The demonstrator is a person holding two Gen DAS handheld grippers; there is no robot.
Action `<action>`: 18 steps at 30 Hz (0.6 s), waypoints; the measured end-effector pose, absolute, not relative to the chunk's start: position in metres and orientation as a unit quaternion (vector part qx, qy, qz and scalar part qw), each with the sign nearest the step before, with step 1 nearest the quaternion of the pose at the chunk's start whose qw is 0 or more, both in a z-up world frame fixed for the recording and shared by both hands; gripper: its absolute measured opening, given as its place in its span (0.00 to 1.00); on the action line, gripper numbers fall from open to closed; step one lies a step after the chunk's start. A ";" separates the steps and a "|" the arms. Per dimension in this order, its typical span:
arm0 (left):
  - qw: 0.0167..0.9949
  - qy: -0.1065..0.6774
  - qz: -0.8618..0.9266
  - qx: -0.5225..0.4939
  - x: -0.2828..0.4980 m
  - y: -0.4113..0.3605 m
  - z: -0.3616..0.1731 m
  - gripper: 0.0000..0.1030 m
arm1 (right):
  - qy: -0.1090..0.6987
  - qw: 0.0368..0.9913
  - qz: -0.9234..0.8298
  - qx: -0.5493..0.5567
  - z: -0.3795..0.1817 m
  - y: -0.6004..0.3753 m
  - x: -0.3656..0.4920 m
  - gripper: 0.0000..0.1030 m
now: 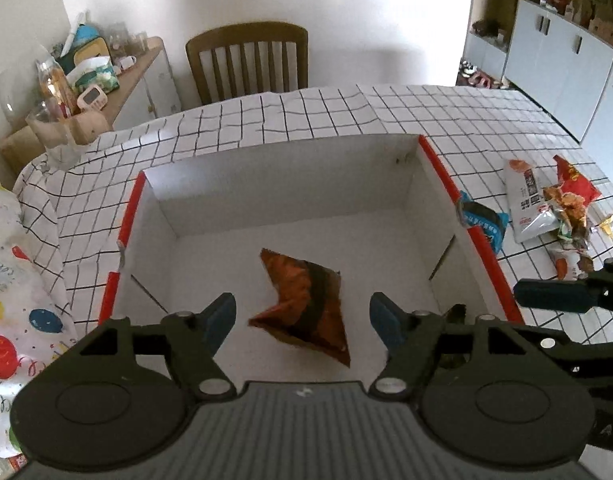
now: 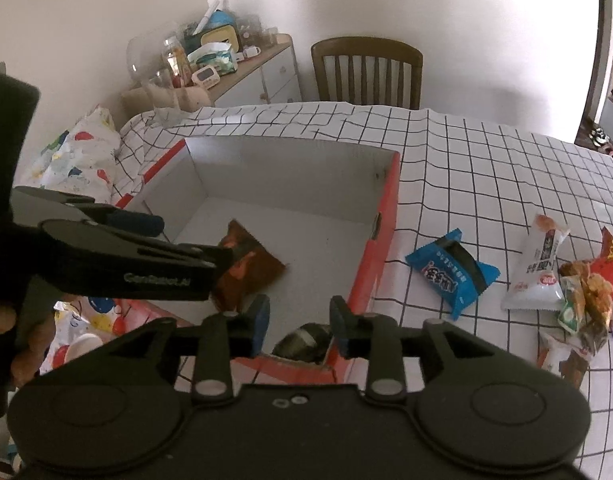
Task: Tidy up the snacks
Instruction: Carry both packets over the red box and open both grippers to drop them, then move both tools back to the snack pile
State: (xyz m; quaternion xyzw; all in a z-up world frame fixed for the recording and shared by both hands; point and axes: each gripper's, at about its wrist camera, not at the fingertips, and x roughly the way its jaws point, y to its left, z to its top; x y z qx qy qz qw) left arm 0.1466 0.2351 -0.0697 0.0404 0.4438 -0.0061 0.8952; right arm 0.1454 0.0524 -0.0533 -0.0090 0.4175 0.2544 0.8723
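Snack sorting: box [image 1: 402, 184] ahead of both tools, one brown packet [image 1: 306, 300] inside.
Left gripper [image 1: 302, 318] spread wide, empty, above that packet; right gripper [image 2: 298, 322] also parted, empty, over box's near right corner. Loose pile [image 2: 582, 292] off to right. Best next: swing right, pinch blue packet [image 2: 452, 272] mid-body, lift over rim. Tool marking blurred; packet print illegible.
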 end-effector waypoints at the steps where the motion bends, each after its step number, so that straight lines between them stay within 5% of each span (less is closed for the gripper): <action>1: 0.896 0.441 -0.008 0.038 0.143 0.235 -0.067 0.71 | 0.416 0.873 0.252 -0.007 -0.052 0.051 0.144 0.40; 18: 0.930 0.363 -0.048 -0.001 0.089 0.198 -0.004 0.77 | 0.350 0.898 0.266 0.028 0.006 -0.004 0.100 0.81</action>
